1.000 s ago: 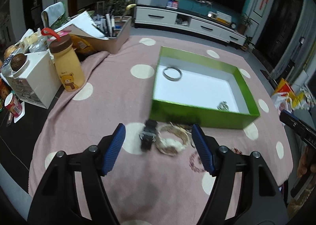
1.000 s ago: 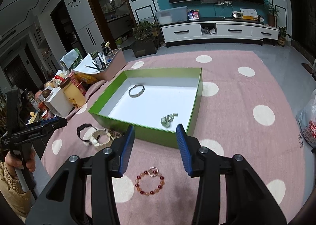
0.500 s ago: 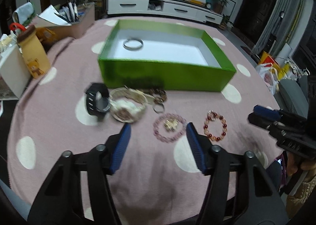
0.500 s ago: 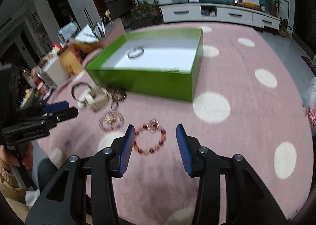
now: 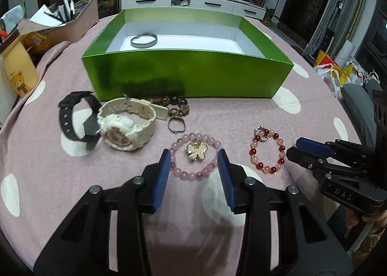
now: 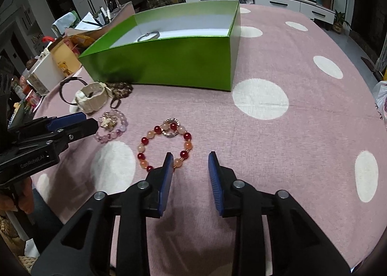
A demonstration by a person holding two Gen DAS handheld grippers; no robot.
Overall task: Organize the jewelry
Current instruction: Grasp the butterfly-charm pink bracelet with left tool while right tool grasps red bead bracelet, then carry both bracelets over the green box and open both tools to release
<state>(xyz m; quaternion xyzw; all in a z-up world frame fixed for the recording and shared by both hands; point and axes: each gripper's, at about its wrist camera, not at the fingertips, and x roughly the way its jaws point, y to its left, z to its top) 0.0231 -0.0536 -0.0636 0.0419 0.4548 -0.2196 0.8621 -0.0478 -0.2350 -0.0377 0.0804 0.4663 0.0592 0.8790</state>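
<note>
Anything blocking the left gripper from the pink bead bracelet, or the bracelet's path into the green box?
Nothing visible blocks the left gripper: its closing jaws already flank the pink bead bracelet, pads not yet touching. A gold flower brooch lies inside the loop. On the way stands only the green box near wall, to lift over.

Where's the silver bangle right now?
The silver bangle lies inside the green box, on its white floor near the far left corner in the left wrist view, apart from the jewelry on the pink tablecloth.
</note>
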